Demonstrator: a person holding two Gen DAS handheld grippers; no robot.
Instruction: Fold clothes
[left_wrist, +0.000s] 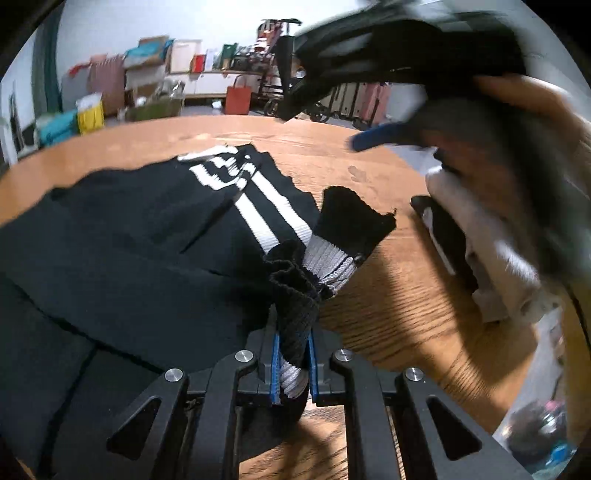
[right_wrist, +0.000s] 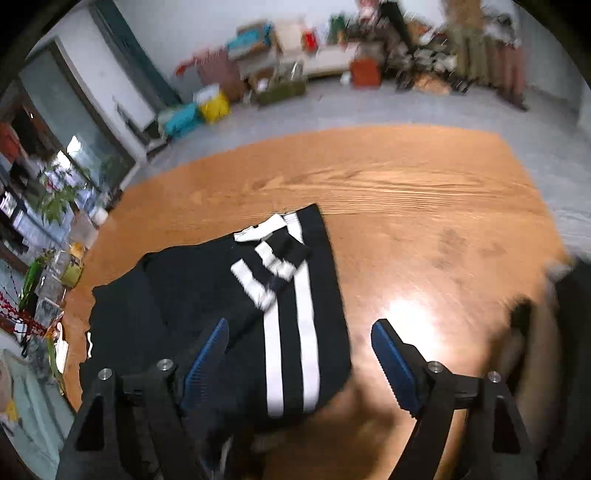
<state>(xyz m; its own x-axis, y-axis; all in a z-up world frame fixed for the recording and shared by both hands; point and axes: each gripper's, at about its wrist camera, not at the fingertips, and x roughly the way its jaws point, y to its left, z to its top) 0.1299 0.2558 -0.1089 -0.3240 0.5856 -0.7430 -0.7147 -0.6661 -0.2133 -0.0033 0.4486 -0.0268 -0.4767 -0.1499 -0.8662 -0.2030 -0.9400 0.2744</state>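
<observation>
Sweater (left_wrist: 129, 236) cuff pinched in left claw (left_wrist: 291, 365); right claw (right_wrist: 299, 354) gapes empty, motion-blurred above table (right_wrist: 424, 206).

My tongs are black with blue ribbed pads (right_wrist: 393, 363). The sweater (left_wrist: 129, 236) is black knit with two white stripes (right_wrist: 291, 343) down it, cuff (left_wrist: 327, 264) ribbed grey-white. The table (right_wrist: 424, 206) under the sweater is orange-brown woodgrain.

Wood-grain table (right_wrist: 424, 206), light glare on it nr the front. Grey floor beyond. Far wall: orange bag (left_wrist: 238, 99), yellow bag (left_wrist: 89, 117), teal box (right_wrist: 181, 120), stacked cardboard boxes (left_wrist: 147, 59). Potted plants (right_wrist: 59, 199) at left.
</observation>
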